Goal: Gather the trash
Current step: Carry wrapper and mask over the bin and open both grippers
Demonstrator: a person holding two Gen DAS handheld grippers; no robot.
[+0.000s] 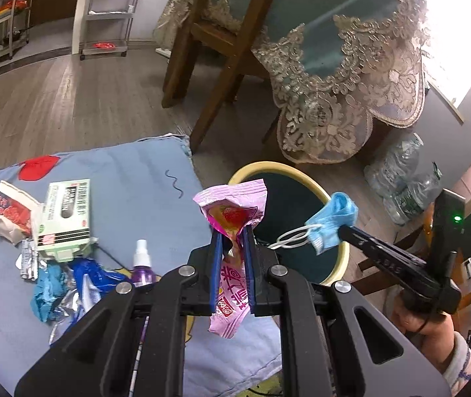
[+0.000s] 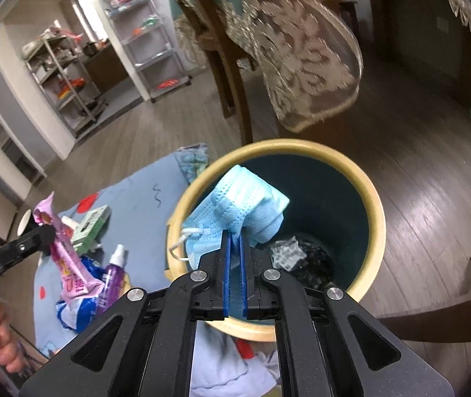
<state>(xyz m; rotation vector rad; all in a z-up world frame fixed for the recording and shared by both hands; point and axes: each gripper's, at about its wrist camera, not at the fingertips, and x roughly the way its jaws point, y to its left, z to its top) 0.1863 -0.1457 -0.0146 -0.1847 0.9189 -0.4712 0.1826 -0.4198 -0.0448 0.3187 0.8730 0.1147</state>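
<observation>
Left gripper (image 1: pixel 234 236): jaws pinching crinkled pink plastic snack wrapper (image 1: pixel 232 211) at its waist, printed top flaring above the pads, tail hanging below. Held clear of the blue cloth-covered surface (image 1: pixel 143 178), at about 9 o'clock from the bin, presumably awaiting its turn.

Right gripper (image 2: pixel 234 236): jaws pressed together on a fold of crumpled light-blue disposable face mask (image 2: pixel 245 198); white ear loop (image 2: pixel 186 241) dangling at 9 o'clock of the jaws. Mask hanging over the mouth of the round dark-teal waste bin with cream rim (image 2: pixel 376 208), toward the rim's 9 o'clock side. Placement judged deliberate: release here should drop it inside. Risk: loop or mask edge catching the rim.

Bin already holding dark crumpled scraps (image 2: pixel 301 254) at bottom.

Still on cloth, uncollected: green-and-white cardboard box (image 1: pixel 65 218), torn red-and-white paper packet (image 1: pixel 10 211), silver foil strip (image 1: pixel 28 261), crumpled blue plastic bag (image 1: pixel 83 278). Small purple spray bottle (image 1: pixel 143 264) upright among them; whether trash, cannot tell.
</observation>
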